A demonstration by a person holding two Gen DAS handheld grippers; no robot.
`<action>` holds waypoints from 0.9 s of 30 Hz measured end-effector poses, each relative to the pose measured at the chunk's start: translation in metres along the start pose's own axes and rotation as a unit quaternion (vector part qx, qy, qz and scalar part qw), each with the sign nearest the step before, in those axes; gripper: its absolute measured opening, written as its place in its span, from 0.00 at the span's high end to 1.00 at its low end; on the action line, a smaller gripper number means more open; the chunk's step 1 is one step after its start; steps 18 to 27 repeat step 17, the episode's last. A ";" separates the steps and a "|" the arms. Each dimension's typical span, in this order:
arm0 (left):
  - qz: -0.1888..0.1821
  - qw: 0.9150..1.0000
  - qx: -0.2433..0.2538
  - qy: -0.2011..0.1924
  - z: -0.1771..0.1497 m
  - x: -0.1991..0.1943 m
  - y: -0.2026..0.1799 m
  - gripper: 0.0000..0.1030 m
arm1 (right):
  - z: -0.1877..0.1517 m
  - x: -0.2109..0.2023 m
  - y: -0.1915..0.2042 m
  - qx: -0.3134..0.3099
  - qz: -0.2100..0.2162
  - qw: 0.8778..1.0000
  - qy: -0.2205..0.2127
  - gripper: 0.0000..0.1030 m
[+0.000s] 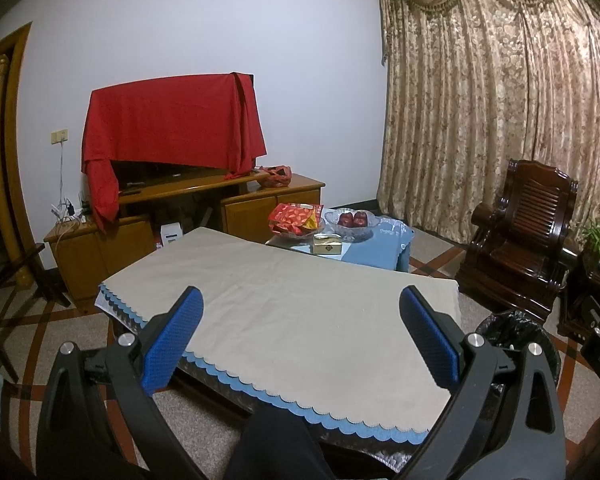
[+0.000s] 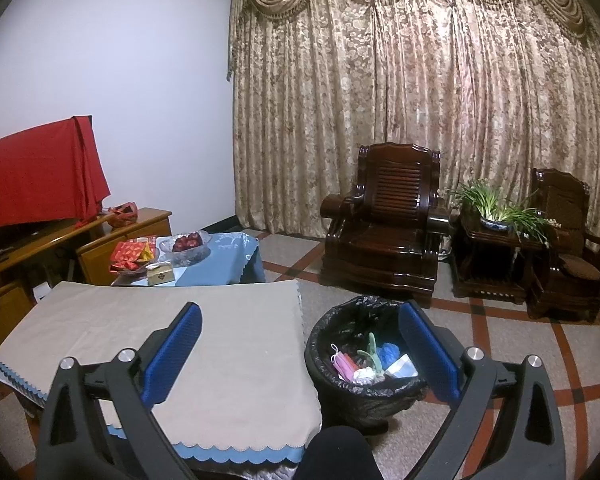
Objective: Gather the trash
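Looks like we're basically at the tail end of the trash run imo. The trash bin (image 2: 364, 364) w/ its black liner sits on the floor just off the right edge of the table (image 2: 204, 344), and it's already got stuff in it: a pink face mask (image 2: 343, 361), a blue crumpled thing, a green strip, some white wads. The beige tablecloth (image 1: 292, 312) looks totally bare in both views, so I don't see any trash left to grab there. Left gripper (image 1: 300, 336) has its 2 blue pads spread wide w/ nothing between them, hovering over the near part of the table. Right gripper (image 2: 300, 352) is the same deal, fingers wide apart and empty, the bin showing btwn them and partly behind the right finger. Further back there's a smaller table w/ red snack packets (image 1: 296, 218), a glass bowl of apples (image 1: 352, 222) and a small gold box (image 1: 327, 245), but those don't read as trash to me. Next move prob just calls for a scan for leftovers, else done.
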State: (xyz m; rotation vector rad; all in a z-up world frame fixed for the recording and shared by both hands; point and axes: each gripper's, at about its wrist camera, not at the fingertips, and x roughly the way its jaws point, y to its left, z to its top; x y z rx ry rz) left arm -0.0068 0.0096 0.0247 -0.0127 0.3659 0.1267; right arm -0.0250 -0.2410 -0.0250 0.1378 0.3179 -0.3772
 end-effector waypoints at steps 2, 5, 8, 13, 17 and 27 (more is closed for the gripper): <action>0.000 1.000 0.000 0.000 0.000 0.000 0.000 0.07 | 0.000 0.000 0.000 0.000 0.000 1.000 0.000 0.06; 0.000 1.000 -0.001 0.000 0.000 0.000 0.000 0.07 | 0.000 0.000 0.000 0.000 0.000 1.000 0.000 0.06; 0.000 1.000 0.000 0.001 0.001 0.000 0.000 0.07 | 0.001 -0.001 -0.001 0.000 0.000 1.000 0.001 0.06; -0.002 1.000 -0.002 0.000 0.001 0.000 0.000 0.07 | 0.001 -0.001 0.000 0.000 -0.001 1.000 0.000 0.06; -0.002 1.000 -0.004 0.003 -0.006 0.002 0.000 0.07 | 0.001 0.000 -0.001 0.000 -0.001 1.000 0.001 0.06; -0.002 1.000 -0.004 0.003 -0.006 0.002 0.000 0.07 | 0.001 0.000 -0.001 0.000 -0.001 1.000 0.001 0.06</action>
